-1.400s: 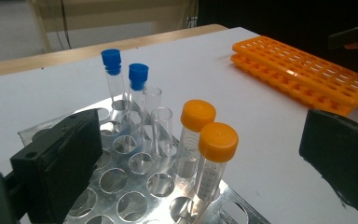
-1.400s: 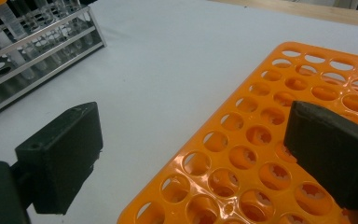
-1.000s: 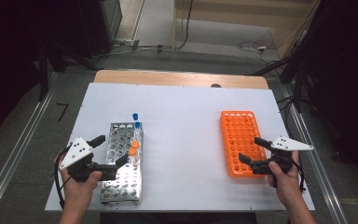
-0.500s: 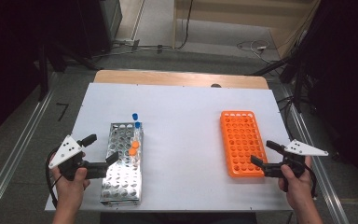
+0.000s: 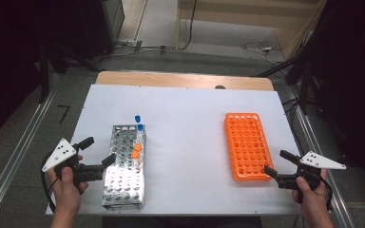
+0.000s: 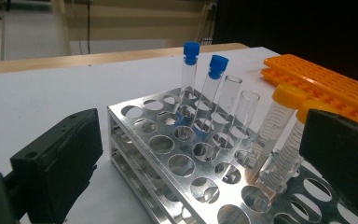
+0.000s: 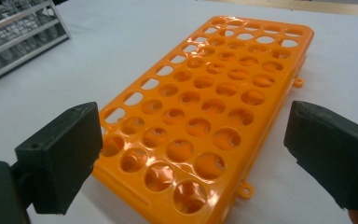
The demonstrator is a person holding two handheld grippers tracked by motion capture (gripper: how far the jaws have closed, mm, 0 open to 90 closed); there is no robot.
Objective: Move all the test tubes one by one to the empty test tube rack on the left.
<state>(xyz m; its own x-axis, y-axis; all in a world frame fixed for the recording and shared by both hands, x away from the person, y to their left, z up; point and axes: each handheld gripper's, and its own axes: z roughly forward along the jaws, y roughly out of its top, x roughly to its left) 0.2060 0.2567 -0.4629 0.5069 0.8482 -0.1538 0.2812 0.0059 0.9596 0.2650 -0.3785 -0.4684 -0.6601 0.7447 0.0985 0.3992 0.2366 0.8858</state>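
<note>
While both hand-held grippers are held wide open and empty, two racks are seen on the counter [image 5: 190, 114].
The left hand-held gripper [image 5: 98, 152] is placed just beside the metal rack [image 5: 123, 185]; the right hand-held gripper [image 5: 276, 161] is placed near the orange rack [image 5: 244, 142].

The right gripper [image 7: 193, 154] holds its two black fingers [image 7: 58, 154] wide apart with nothing between them. Ahead of them an orange tube rack [image 7: 214, 107] lies flat on the white surface [image 7: 121, 42], its near corner between the fingers; its round holes hold no tubes. At the far left stands a metal rack [image 7: 14, 37] with clear tubes, well apart from the orange one.
</note>
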